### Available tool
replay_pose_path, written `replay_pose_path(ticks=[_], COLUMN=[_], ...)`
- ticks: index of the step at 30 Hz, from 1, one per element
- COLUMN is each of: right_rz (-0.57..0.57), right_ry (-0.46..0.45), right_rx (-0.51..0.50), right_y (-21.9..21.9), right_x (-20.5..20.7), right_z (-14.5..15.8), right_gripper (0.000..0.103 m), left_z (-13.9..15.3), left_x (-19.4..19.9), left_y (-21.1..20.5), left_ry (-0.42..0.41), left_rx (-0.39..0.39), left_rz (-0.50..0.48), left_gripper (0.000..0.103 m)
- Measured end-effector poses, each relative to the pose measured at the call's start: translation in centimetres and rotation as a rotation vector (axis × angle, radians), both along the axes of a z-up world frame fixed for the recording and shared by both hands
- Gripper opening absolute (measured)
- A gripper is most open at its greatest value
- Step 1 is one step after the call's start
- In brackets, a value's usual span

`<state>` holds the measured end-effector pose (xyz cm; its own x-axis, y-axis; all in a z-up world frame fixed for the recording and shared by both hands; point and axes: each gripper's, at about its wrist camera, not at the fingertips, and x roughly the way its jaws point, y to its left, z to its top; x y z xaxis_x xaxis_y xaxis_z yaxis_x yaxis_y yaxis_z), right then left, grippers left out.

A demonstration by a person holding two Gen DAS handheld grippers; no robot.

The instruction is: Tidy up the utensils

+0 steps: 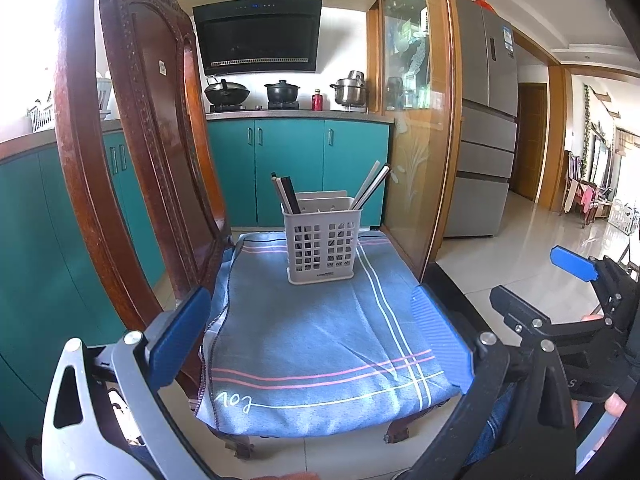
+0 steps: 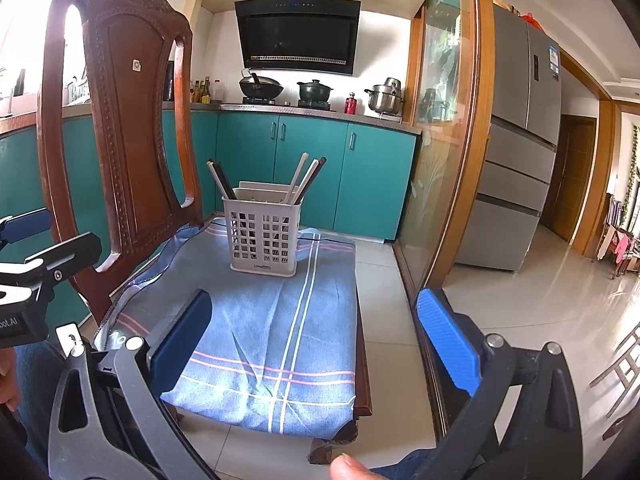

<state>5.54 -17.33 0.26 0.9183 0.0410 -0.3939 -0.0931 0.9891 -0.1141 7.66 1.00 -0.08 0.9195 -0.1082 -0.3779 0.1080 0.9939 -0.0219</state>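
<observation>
A: Entry. The pale grey perforated plastic utensil basket (image 1: 322, 241) stands upright at the far end of the chair seat, on the blue cloth with pink and white stripes (image 1: 320, 332). Why so far back?

B: My reading: it leaves the near part of the cloth free as working room in front of both tools. The cloth probably serves as a soft, non-slip base.

A: Contents?

B: Long thin sticks, likely chopsticks. The dark ones (image 1: 286, 196) lean left in one compartment; the pale ones (image 1: 372, 186) lean right in another. An inner divider shows above the rim. So they look sorted by colour already. Through the grid holes I cannot tell anything more.

A: Tools?

B: The left gripper (image 1: 312, 340) hovers near the front edge of the seat, blue pads spread wide, nothing between them. The right gripper (image 2: 316, 340) is likewise released and empty, well apart from the basket. Each shows at the edge of the other's view, so they sit side by side.

A: Surroundings?

B: The carved dark wooden chair back (image 2: 120, 120) rises on the left; teal kitchen cabinets (image 2: 312, 168) stand behind.
</observation>
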Motion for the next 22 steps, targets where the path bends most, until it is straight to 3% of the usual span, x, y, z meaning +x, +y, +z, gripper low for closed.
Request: replay_pose_path(ticks=[22], right_rz=[0.007], right_ry=[0.028], right_rx=[-0.002], right_y=[0.1], right_x=[0.5], right_z=[-0.7], right_gripper=[0.1], left_z=[-1.1], left_x=[0.7], left_y=[-0.6], left_ry=[0.049], left_rx=[0.021], left_rz=[0.004], left_gripper=[0.1])
